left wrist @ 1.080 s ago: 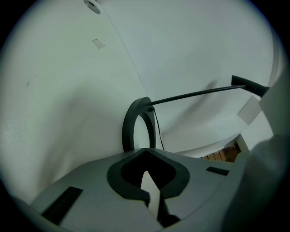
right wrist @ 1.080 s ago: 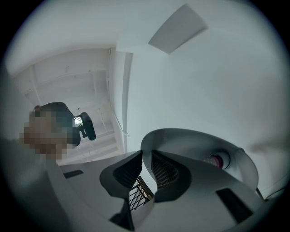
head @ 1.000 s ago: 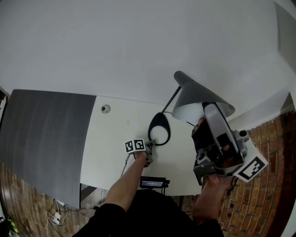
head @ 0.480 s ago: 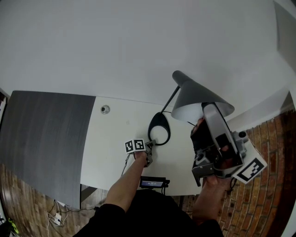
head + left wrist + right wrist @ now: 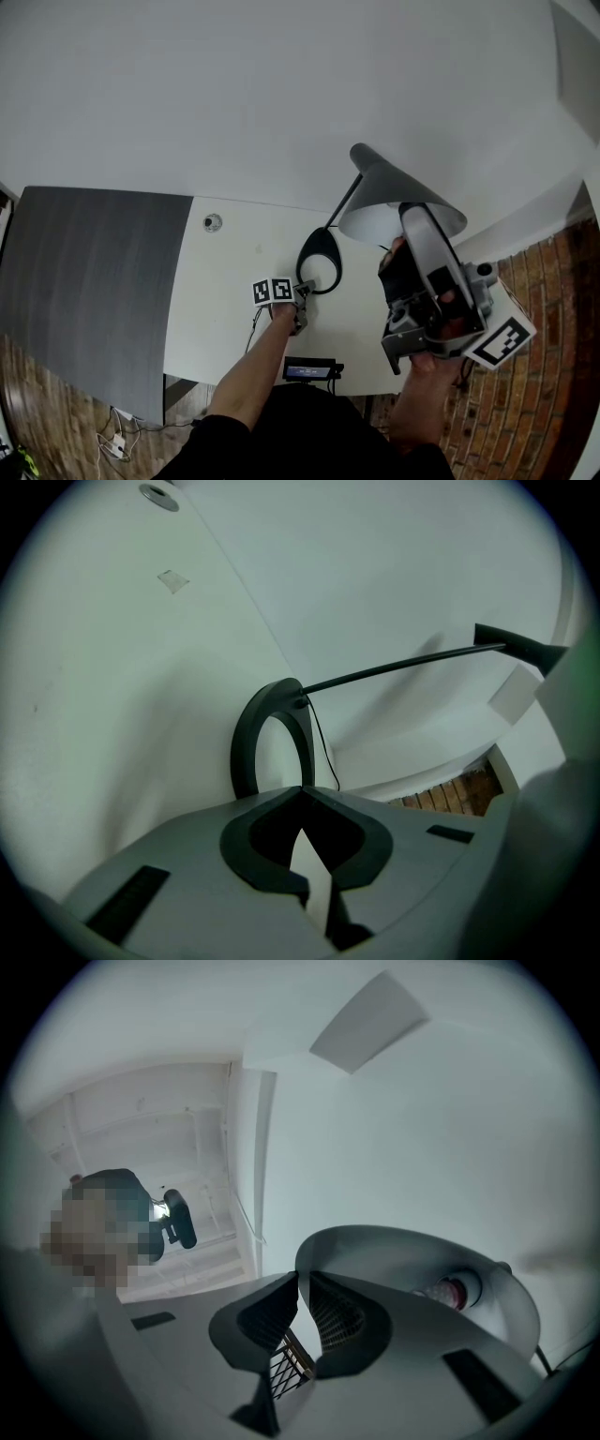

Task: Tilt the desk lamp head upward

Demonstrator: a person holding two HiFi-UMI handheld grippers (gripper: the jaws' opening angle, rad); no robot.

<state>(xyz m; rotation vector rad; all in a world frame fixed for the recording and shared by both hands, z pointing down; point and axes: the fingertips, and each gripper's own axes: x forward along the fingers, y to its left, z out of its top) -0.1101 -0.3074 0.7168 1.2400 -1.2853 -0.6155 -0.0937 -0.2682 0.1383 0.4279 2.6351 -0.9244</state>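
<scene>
The right gripper [image 5: 300, 1281] is reaching up under the lamp head [image 5: 401, 195], and its fingers have just been closing, so they are now standing narrow with the lamp head's thin rim caught between them. The left gripper [image 5: 300, 791] is resting with its fingers closed together and empty, tips right at the ring base [image 5: 246, 747], which is sitting toward the table's [image 5: 216, 309] right side, nearer the far edge. With the rim pinched and the base seemingly being steadied, the upward tilt is probably coming next, since the lamp head is facing downward.
</scene>
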